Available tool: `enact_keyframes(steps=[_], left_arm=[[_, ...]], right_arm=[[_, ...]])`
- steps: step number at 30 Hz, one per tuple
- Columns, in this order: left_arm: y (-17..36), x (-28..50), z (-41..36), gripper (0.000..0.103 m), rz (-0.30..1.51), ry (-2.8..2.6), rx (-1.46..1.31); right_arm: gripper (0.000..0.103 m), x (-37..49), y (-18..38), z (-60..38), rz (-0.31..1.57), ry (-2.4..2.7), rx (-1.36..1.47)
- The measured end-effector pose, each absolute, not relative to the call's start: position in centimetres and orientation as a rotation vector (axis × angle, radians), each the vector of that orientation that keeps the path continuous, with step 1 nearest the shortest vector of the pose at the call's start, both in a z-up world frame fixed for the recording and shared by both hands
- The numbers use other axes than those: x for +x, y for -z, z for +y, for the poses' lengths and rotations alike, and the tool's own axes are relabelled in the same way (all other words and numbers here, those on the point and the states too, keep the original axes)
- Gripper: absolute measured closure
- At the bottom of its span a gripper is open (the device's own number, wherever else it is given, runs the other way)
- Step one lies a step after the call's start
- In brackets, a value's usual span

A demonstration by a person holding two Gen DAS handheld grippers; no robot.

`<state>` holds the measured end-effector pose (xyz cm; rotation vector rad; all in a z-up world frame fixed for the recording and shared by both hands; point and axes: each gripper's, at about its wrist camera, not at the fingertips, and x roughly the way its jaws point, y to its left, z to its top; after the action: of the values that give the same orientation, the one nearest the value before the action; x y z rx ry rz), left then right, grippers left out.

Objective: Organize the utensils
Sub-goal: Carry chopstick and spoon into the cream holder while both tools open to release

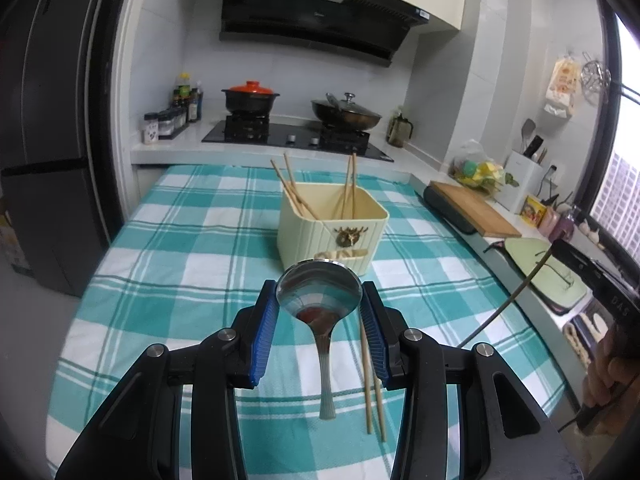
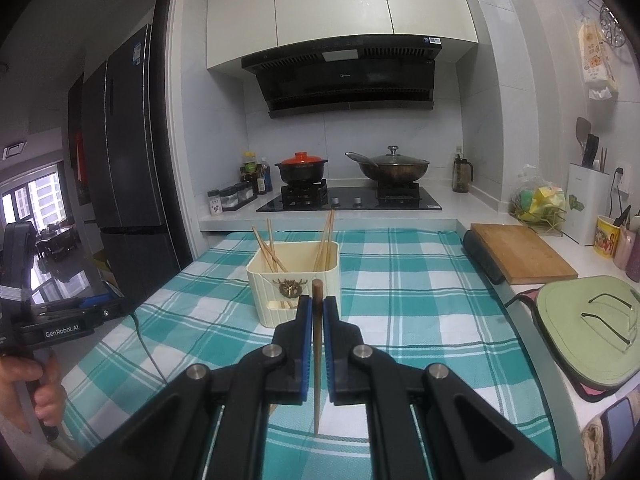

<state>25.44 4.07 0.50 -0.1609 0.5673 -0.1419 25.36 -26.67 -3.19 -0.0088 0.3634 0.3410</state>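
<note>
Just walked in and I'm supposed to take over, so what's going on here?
A person is tidying utensils on the checked tablecloth, one handheld gripper in each hand. The left gripper grips a metal spoon by its bowl, handle hanging down. The right gripper is shut on a brown chopstick. Ahead stands a cream holder already holding four chopsticks. Two more chopsticks lie on the cloth.

the left black plastic two-finger gripper (image 1: 320,300) has ribbed blue pads (image 1: 267,332) and round silver screws. the right black plastic gripper (image 2: 318,312) matches it. bare-skinned hand (image 2: 28,384); white "genrobot.ai" lettering.
</note>
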Motion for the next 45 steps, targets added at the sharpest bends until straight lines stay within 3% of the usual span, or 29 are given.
enact_keyframes(steps=[22, 29, 37, 42, 43, 45], left_arm=[[-12.9, 40.5, 4.8, 0.061, 0.399, 0.141, -0.125], [-9.6, 47.5, 3.6, 0.061, 0.464, 0.104, -0.123], [-1.9, 53.3, 2.7, 0.061, 0.677, 0.101, -0.155], [0.4, 54.5, 2.4, 0.06, 0.73, 0.074, -0.16], [0.4, 54.6, 2.5, 0.058, 0.73, 0.074, -0.168], [-0.2, 54.3, 2.7, 0.044, 0.715, 0.078, -0.179]], right_arm=[[0.098, 39.7, -7.6, -22.7, 0.211, -0.405, -0.001], [0.098, 46.2, -6.7, -20.0, 0.208, -0.44, 0.019], [0.098, 54.6, -0.1, -17.4, 0.527, -0.484, -0.003], [0.097, 57.6, 3.0, -16.9, 0.631, -0.502, 0.014], [0.097, 57.9, 3.5, -16.8, 0.644, -0.504, 0.021], [0.096, 58.6, 4.1, -16.6, 0.646, -0.511, 0.043]])
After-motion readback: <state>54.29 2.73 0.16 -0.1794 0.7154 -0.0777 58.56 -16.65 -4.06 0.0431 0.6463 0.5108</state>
